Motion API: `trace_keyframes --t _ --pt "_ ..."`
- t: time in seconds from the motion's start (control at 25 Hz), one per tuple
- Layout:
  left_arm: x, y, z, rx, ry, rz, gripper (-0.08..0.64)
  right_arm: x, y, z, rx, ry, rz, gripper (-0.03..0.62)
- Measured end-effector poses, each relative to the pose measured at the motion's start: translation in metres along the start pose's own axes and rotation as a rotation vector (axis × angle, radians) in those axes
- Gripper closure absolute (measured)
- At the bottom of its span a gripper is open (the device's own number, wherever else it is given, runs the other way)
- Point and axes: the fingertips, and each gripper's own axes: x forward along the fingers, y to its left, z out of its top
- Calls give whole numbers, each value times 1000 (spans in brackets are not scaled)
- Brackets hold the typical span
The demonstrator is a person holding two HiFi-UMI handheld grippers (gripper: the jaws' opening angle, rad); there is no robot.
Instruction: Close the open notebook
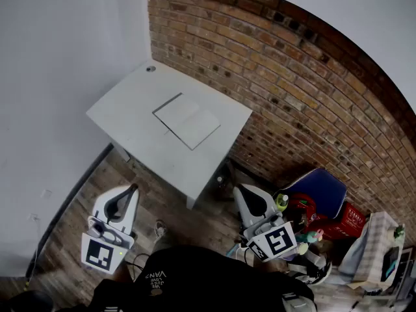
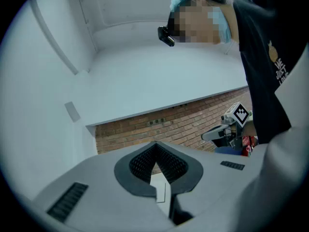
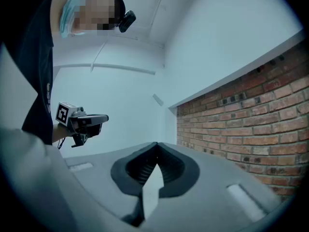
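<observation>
Our left gripper [image 1: 132, 190] has its jaws fully together with nothing between them, and the right gripper [image 1: 241, 192] is the same, tips meeting and empty. We hold both low and close to the body, well apart from the work.

The notebook [image 1: 186, 120] lies open and flat near the middle of the white table [image 1: 117, 112]; nothing touches it. We think the step now is the approach. To do it well, one gripper should press on one half so that the book does not slide, while the other goes under the free edge of the other half and swings it over the fold.

Bare surface lies all around the notebook. The far sides of the table meet the white wall and the brick wall [image 1: 305, 83], so we should come in over the near, free edges. A blue chair [image 1: 322, 187] stands near our right side.
</observation>
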Motion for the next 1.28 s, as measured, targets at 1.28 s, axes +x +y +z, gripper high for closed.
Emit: trace_keyframes --t 1.28 --pt "3 208 -80 -70 15 -75 548 187 31 -7 99 -6 -181 594"
